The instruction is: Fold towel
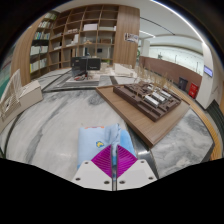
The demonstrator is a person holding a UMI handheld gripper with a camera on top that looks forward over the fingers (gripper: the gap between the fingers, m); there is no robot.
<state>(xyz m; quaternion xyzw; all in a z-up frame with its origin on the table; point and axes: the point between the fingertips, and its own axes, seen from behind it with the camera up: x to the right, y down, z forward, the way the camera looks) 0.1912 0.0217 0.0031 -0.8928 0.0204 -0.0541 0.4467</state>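
Note:
A light blue towel (100,138) hangs in my gripper (113,163), above a grey marbled surface (50,130). The two magenta pads (100,160) are pressed together with a thin fold of the towel pinched between them. The rest of the cloth spreads just ahead of the fingers and slightly to their left. Its lower part is hidden behind the fingers.
A low wooden table (160,118) stands ahead to the right, with a dark tray (145,97) of small items on it. Bookshelves (80,35) and a desk with a monitor (85,65) stand at the far back. A white shelf unit (10,95) is at the left.

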